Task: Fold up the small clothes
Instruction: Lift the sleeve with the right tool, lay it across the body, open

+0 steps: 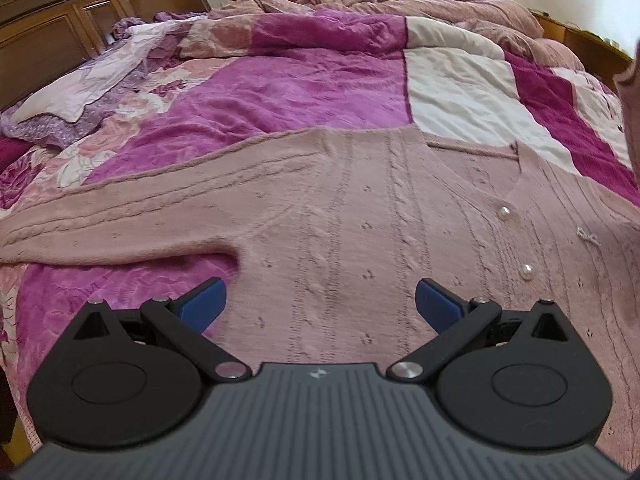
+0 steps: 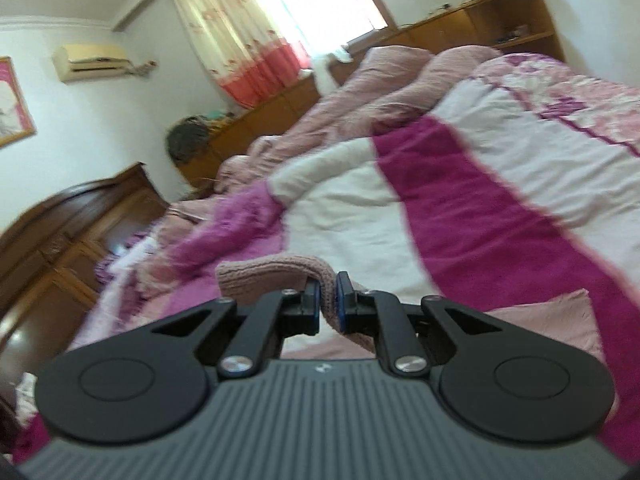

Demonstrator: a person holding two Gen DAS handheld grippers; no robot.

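Left tool (image 1: 320,306) agape, right tool (image 2: 328,300) clamped.

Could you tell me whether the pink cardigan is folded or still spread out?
Mostly spread: the pink cardigan lies flat on the bed, one sleeve end pinched in the right tool.

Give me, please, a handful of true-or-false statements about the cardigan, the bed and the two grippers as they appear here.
1. The left gripper is open above the pink knit cardigan. True.
2. The right gripper is empty. False: it is shut on a fold of pink knit, probably a sleeve.
3. The cardigan has pearl-like buttons. True.
4. The cardigan lies on a bare wooden floor. False: it lies on a magenta and cream blanket on a bed.
5. The cardigan is already folded into a small square. False: it lies spread out, one sleeve stretched to the side.
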